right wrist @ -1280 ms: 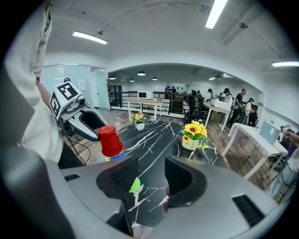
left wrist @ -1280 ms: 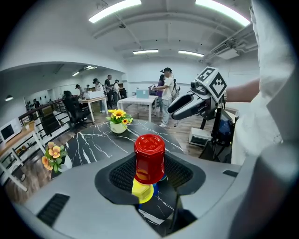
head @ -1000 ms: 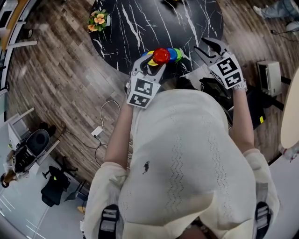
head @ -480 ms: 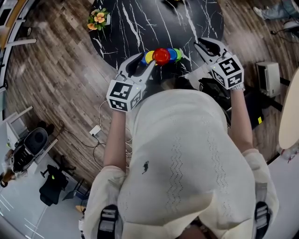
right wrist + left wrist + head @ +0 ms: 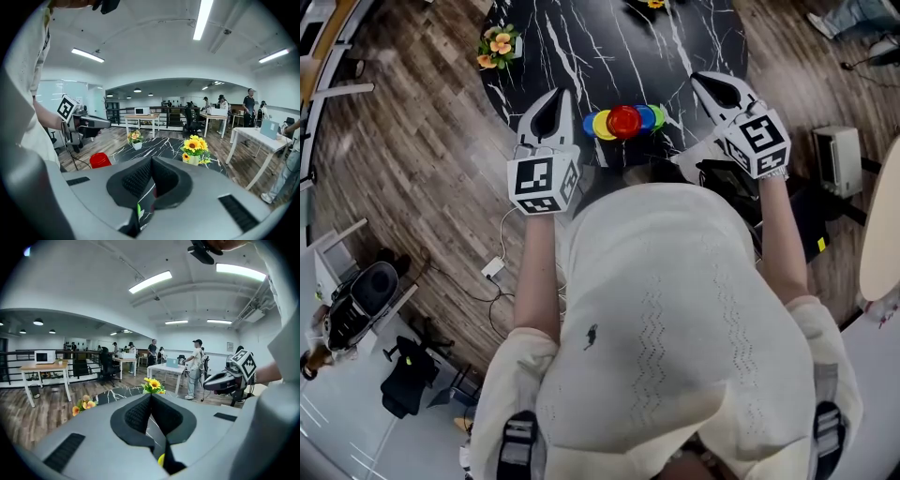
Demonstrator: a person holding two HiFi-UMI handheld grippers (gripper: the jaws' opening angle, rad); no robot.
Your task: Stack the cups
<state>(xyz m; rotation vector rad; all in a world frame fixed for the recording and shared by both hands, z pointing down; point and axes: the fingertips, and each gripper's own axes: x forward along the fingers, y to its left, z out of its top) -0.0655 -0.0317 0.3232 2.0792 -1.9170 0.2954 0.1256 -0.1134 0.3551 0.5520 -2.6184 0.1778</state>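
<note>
Head view: the cups (image 5: 623,121) sit in a tight row at the near edge of the worktop (image 5: 581,47), between the left gripper (image 5: 551,98) and the right gripper (image 5: 713,84). Neither gripper touches them. We judge the next grasp needs the fingers reopened and lowered squarely over an end cup's wall.

Left gripper view: the fingers (image 5: 138,416) have just closed, with nothing between them.

Right gripper view: these too have just closed and are empty. A red cup (image 5: 100,160) stands off to the left.
</note>
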